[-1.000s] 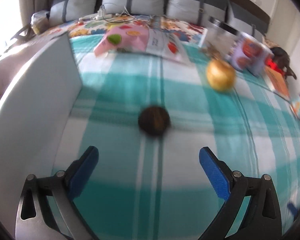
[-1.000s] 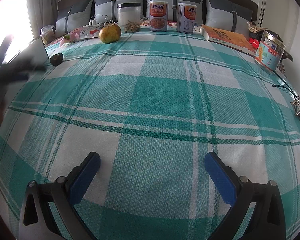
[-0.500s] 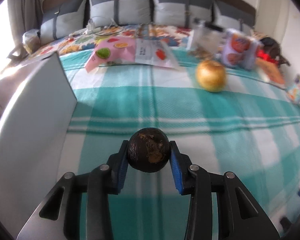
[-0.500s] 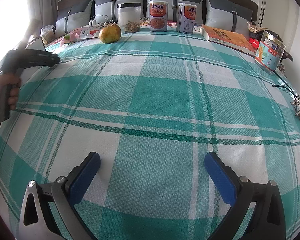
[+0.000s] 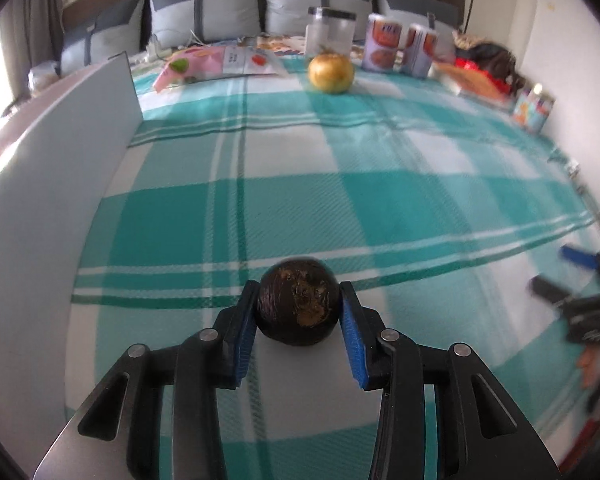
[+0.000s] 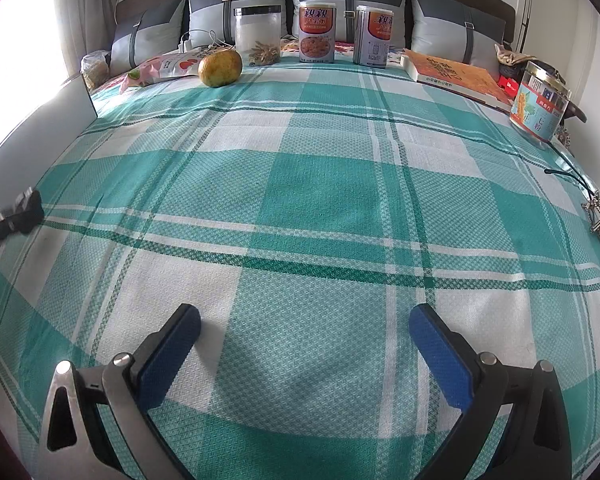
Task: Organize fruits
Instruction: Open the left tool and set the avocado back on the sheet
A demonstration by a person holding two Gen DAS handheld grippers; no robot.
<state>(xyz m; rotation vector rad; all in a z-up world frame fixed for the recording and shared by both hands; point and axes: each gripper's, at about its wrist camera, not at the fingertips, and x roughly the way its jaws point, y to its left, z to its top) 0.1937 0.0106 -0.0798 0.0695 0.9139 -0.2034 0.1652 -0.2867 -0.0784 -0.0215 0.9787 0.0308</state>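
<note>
My left gripper (image 5: pixel 298 322) is shut on a dark brown round fruit (image 5: pixel 298 303) with a tan scuff, held over the green plaid bedspread (image 5: pixel 300 208). A yellow-green orange (image 5: pixel 331 73) lies far ahead near the pillows; it also shows in the right wrist view (image 6: pixel 220 68) at the back left. My right gripper (image 6: pixel 304 342) is open and empty, low over the bedspread (image 6: pixel 319 200). The left gripper's body (image 6: pixel 12 220) shows at the left edge of the right wrist view. The right gripper (image 5: pixel 579 280) shows blurred at the right edge of the left wrist view.
A white panel (image 5: pixel 52 184) stands along the bed's left side. At the back stand a clear jar (image 6: pixel 258 36), two cans (image 6: pixel 317 32), a snack bag (image 6: pixel 164 68) and a book (image 6: pixel 455 76). A labelled jar (image 6: pixel 539 106) and keys (image 6: pixel 595 216) sit at the right edge.
My left gripper closed on the dark fruit and has carried it back toward the near side of the bed. My right gripper has not moved.
</note>
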